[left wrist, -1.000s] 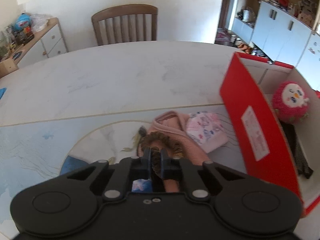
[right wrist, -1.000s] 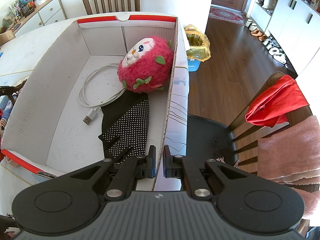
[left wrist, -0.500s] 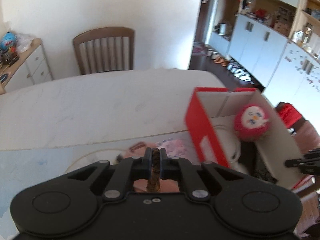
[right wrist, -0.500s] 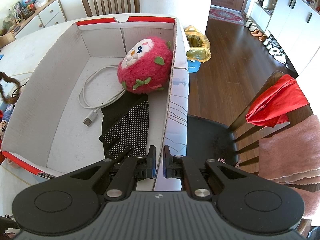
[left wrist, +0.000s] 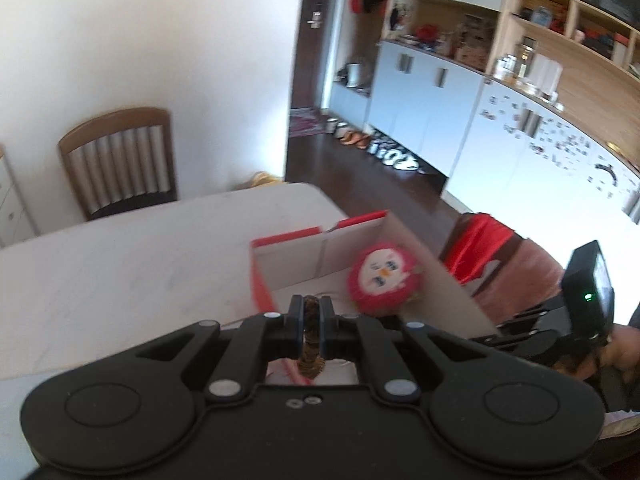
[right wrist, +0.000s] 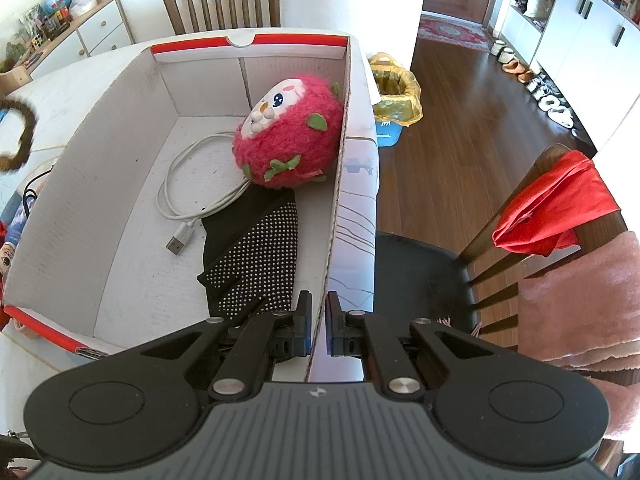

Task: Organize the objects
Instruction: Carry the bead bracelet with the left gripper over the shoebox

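In the left wrist view, our left gripper (left wrist: 311,307) has its fingers (left wrist: 295,317) closed on a brown, fuzzy loop of hair tie (left wrist: 310,336), which stands pinched between the two pads and runs back toward the gripper body. Just beyond the fingertips sits the open cardboard box with red outer walls and a white inside (left wrist: 262,284), resting on the pale marble-look surface (left wrist: 120,272). A round pink plush toy with a white face (left wrist: 384,278) lies in the box, ahead and to the right of the fingers.

In the right wrist view, our right gripper (right wrist: 318,322) has its fingers (right wrist: 304,326) clamped on the box's near-right wall (right wrist: 338,184), one finger inside and one outside. Ahead of the inner finger lie a black dotted glove (right wrist: 256,256), a coiled white USB cable (right wrist: 188,196) and the plush toy (right wrist: 288,136). The hair tie (right wrist: 20,136) hangs far to the left of these fingers, outside the box's left wall.
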Tool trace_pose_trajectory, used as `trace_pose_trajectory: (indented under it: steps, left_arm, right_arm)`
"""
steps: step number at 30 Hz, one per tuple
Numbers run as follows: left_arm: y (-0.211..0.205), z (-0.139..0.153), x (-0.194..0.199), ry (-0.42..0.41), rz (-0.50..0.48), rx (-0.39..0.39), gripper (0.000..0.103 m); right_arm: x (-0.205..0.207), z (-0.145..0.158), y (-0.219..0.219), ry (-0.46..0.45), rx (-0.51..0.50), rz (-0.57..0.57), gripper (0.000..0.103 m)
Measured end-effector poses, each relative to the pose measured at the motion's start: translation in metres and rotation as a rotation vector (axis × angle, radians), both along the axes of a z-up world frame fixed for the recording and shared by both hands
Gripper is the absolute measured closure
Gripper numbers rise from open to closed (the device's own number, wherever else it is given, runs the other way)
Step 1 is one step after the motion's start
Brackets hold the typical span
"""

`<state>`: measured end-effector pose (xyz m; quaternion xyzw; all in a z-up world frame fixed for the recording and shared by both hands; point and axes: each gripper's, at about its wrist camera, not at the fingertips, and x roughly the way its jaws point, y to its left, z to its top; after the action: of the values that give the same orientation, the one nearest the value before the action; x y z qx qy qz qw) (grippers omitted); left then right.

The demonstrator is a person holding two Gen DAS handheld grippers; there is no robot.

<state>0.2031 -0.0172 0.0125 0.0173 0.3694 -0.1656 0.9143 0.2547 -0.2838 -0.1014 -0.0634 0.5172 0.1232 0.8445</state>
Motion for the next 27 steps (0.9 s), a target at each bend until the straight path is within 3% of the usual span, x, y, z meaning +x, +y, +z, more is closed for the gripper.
trace_pose_trajectory:
  steps: [6,15,27]
  left_arm:
    - [-0.036,-0.009,0.021,0.007,-0.062,0.037,0.099]
    - [-0.076,-0.053,0.062,0.054,-0.103,0.142,0.099]
    - [-0.099,-0.103,0.107,0.153,-0.14,0.207,0.099]
  right_arm:
    - [0.0,-0.001,0.001,-0.001,0.001,0.001,0.097]
    - [0.001,-0.001,0.0,-0.003,0.008,-0.003,0.097]
    - [0.002,-0.002,0.001,-0.002,0.005,-0.003,0.097]
